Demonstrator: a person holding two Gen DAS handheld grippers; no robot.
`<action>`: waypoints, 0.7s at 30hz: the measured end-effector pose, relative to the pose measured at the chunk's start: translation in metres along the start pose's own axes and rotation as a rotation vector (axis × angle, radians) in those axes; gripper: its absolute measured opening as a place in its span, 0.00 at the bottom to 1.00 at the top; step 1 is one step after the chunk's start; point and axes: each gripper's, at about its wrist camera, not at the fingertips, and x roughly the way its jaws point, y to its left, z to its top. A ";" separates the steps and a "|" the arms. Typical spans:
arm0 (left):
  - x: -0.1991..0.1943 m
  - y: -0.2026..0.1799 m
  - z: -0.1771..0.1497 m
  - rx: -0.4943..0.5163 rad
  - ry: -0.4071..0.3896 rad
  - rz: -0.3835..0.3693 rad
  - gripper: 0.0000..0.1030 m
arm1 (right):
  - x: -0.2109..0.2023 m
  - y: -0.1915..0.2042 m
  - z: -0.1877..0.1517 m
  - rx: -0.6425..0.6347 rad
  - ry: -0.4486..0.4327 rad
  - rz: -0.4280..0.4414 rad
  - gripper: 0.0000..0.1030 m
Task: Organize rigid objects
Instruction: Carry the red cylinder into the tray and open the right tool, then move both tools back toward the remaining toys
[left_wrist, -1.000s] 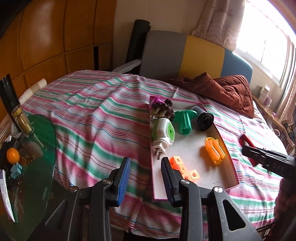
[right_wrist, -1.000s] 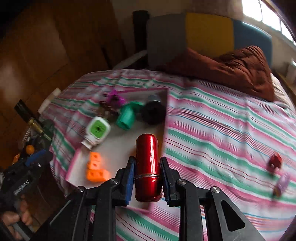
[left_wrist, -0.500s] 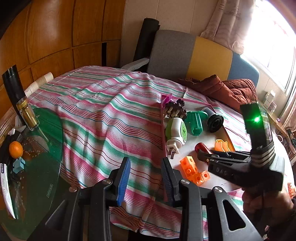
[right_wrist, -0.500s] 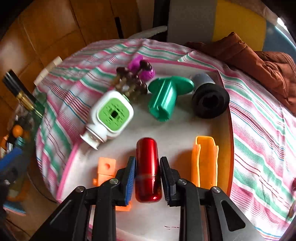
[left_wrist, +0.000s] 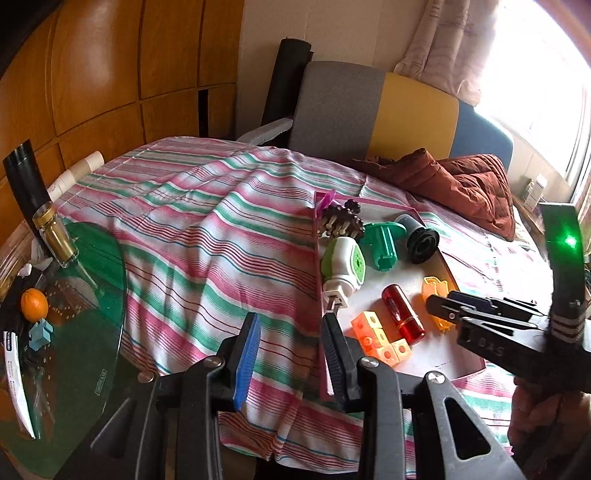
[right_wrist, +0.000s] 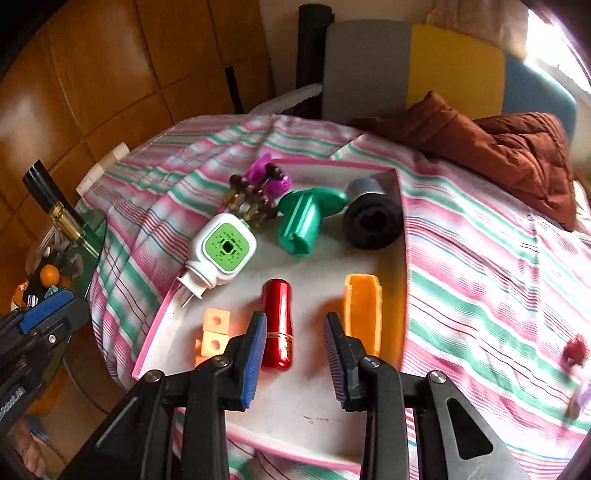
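Nearby, orange blocks, orange clip, flanking red cylinder

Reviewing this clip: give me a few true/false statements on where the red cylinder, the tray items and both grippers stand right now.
1. The red cylinder lies on the white tray. True.
2. The right gripper clamps the red cylinder. False: its jaws have just been opening, and the pads stand clear of it.
3. The left gripper holds an orange block. False: it is open and empty, over the striped cloth.
4. The orange channel piece lies right of the red cylinder in the right wrist view. True.
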 end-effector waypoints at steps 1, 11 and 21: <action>-0.001 -0.002 0.000 0.004 -0.001 -0.001 0.33 | -0.004 -0.003 -0.002 0.007 -0.008 -0.003 0.33; -0.007 -0.025 0.001 0.072 -0.014 -0.015 0.33 | -0.045 -0.055 -0.019 0.099 -0.069 -0.060 0.40; -0.010 -0.061 0.010 0.156 -0.032 -0.052 0.33 | -0.076 -0.147 -0.049 0.247 -0.062 -0.201 0.41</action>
